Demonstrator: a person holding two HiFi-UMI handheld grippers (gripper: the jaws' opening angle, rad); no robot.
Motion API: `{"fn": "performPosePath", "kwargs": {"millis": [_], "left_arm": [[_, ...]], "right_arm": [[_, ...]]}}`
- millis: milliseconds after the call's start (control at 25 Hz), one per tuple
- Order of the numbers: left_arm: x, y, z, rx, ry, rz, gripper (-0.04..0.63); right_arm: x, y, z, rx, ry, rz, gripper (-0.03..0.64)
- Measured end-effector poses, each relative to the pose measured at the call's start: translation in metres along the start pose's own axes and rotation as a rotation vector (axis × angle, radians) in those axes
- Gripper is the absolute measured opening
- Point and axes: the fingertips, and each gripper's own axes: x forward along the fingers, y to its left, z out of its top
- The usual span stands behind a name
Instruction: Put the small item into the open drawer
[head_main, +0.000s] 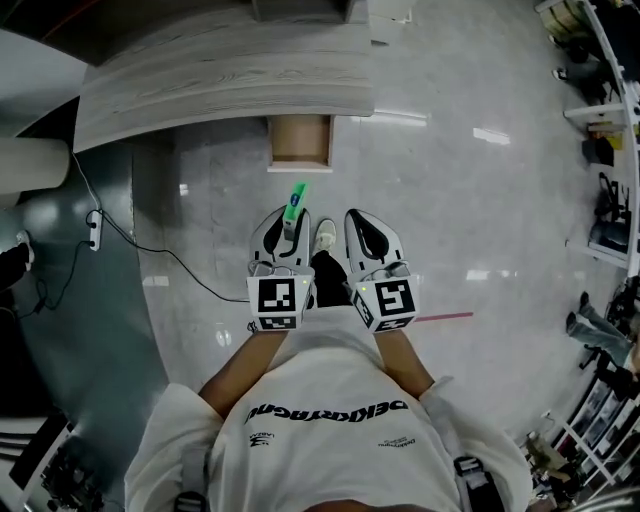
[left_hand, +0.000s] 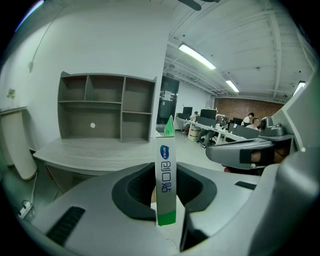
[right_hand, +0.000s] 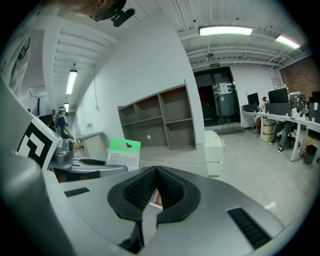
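Both forearms low at waist, side by side, pointing fwd. L gripper pinches thin white-green cardboard box upright, well short of open wooden drawer. R gripper jaws pressed together, empty.

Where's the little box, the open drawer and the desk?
little box (left_hand: 166, 175), left gripper view, on its white printed side.
open drawer (head_main: 299, 140), head view, on its bare brown bottom.
desk (head_main: 220, 80), head view, on its grey top.
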Motion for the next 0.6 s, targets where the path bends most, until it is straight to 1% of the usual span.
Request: {"fn": "performPosePath", "kwargs": {"millis": [240, 600], "left_arm": [[0.042, 0.012, -0.019, -0.028, 0.038, 0.033, 0.094], [0.103, 0.023, -0.066, -0.050, 0.114, 0.059, 0.094]], "right_arm": [[0.034, -0.024, -0.021, 0.014, 0.024, 0.018, 0.032], [0.075, -0.050, -0.063, 0.024, 0.073, 0.041, 0.032]]}}
